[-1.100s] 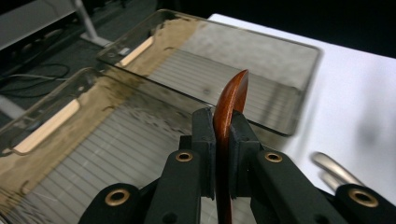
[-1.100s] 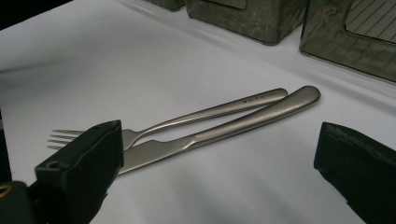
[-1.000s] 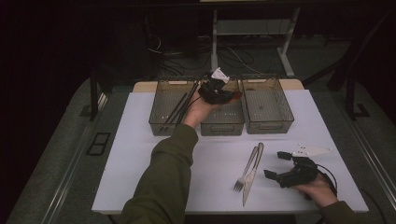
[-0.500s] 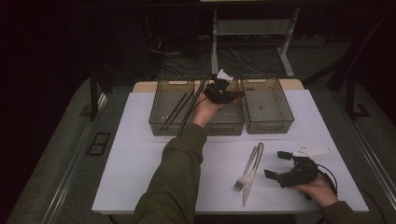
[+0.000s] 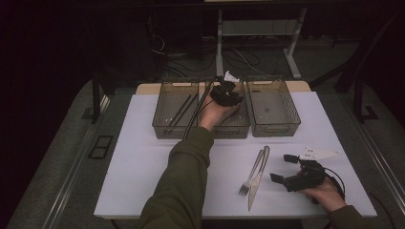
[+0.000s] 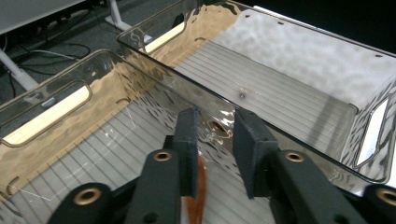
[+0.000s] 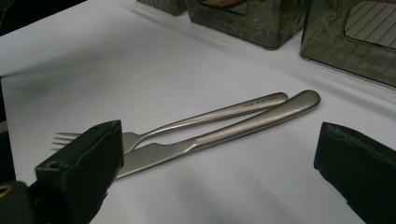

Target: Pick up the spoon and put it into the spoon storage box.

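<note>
Nearest me, the white table (image 5: 143,162) carries a fork (image 7: 187,123) and knife (image 7: 224,133) lying side by side, just ahead of my right claw (image 5: 290,170), whose jaws gape wide, holding nothing. Beyond stand three clear bins; dark floor and desk legs behind. Since a second ago my left claw (image 6: 215,140), over the middle bin (image 5: 234,126), has just been opening to a narrow gap; an orange-brown thing (image 6: 200,186) now lies beneath.
</note>
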Action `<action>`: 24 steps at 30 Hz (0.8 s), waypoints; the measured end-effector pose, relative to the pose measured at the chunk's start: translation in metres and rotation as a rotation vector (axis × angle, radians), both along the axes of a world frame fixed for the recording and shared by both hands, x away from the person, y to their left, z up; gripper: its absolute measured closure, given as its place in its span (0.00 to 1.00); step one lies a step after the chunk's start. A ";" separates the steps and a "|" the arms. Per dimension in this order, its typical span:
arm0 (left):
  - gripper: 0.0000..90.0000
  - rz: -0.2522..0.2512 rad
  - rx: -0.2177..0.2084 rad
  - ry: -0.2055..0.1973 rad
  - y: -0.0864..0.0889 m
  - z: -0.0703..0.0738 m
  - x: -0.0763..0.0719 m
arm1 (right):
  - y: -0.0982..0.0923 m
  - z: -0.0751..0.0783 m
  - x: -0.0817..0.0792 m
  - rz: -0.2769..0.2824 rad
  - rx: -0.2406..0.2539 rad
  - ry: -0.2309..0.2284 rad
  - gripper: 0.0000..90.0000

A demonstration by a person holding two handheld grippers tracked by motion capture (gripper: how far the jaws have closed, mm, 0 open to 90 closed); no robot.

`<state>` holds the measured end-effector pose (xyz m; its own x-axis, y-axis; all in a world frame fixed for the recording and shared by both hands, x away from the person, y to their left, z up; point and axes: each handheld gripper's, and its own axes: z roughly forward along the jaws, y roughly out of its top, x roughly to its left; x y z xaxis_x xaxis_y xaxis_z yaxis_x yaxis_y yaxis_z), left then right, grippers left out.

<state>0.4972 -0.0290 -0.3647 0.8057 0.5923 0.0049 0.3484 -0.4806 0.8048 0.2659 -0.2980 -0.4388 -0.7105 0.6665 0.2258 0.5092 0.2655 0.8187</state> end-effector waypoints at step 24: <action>0.48 -0.083 -0.078 0.044 0.028 0.019 -0.041 | 0.000 -0.001 0.004 0.001 -0.004 0.003 0.01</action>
<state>0.4563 -0.0014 -0.3455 0.8505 0.5207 -0.0748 0.3456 -0.4459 0.8257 0.2699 -0.2978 -0.4395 -0.7105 0.6666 0.2253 0.5117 0.2697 0.8158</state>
